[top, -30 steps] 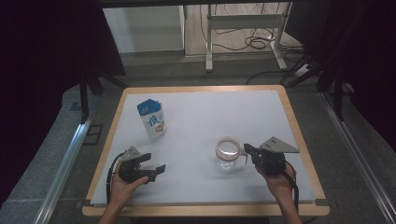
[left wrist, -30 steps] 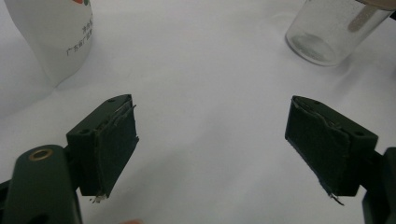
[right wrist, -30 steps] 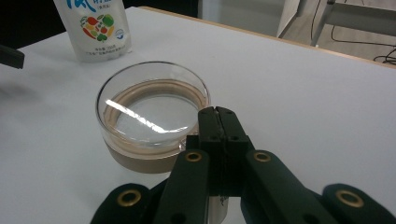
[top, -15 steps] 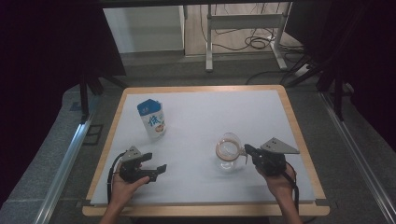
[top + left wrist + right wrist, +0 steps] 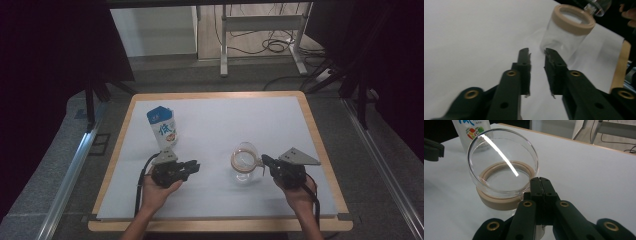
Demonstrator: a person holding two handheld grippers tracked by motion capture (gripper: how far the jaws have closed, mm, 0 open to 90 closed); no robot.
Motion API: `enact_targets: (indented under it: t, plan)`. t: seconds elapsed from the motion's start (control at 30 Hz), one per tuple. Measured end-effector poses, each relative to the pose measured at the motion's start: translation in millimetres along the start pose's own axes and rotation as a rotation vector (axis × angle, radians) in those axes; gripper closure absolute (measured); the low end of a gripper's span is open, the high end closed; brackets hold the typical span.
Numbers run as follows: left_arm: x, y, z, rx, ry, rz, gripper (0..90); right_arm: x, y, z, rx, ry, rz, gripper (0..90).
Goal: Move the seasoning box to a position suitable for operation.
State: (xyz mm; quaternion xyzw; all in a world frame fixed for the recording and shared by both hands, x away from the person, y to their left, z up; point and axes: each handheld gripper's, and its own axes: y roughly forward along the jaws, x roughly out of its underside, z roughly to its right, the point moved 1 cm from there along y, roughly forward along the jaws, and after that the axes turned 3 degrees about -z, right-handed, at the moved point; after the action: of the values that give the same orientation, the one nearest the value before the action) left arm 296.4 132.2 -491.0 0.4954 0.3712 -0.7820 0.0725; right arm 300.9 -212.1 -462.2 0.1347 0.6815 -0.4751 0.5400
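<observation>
A clear glass jar (image 5: 243,172) with a tan rim (image 5: 499,203) stands right of the table's middle. My right gripper (image 5: 265,162) is shut on the edge of a round glass lid (image 5: 501,162), which it holds tilted just above the jar's mouth. The lid (image 5: 597,5) shows over the jar (image 5: 565,37) in the left gripper view. My left gripper (image 5: 194,166) lies low on the table to the jar's left. It points at the jar, open by a narrow gap (image 5: 537,53), with nothing between its jaws.
A blue and white milk carton (image 5: 162,128) stands upright at the back left, behind my left gripper. The white table surface (image 5: 250,120) has a wooden rim (image 5: 320,150). Beyond the table are a desk frame and cables on the floor.
The right gripper has tipped the lid up a little from the jar's mouth. The left gripper has barely moved.
</observation>
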Motion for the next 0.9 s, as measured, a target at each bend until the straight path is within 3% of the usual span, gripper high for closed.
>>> enact_targets:
  t: [0.13, 0.23, 0.33, 0.9]
  plan:
    - [-16.6, 20.2, 12.0, 0.035, 0.015, 0.001, 89.8, -0.6, -0.3, -0.5, -0.004, 0.002, 0.004, 90.0]
    - [-26.3, 35.2, 19.2, 0.057, 0.031, -0.026, 90.0, -1.1, -0.4, -0.8, -0.006, 0.002, 0.007, 90.0]
    - [-33.5, 45.9, 25.0, 0.078, 0.029, -0.02, 90.0, -1.2, 0.4, -1.4, -0.01, -0.004, 0.008, 90.0]
    - [-49.6, 65.5, 38.6, 0.094, 0.059, -0.038, 90.0, -0.8, -0.3, -1.0, -0.013, -0.009, 0.003, 90.0]
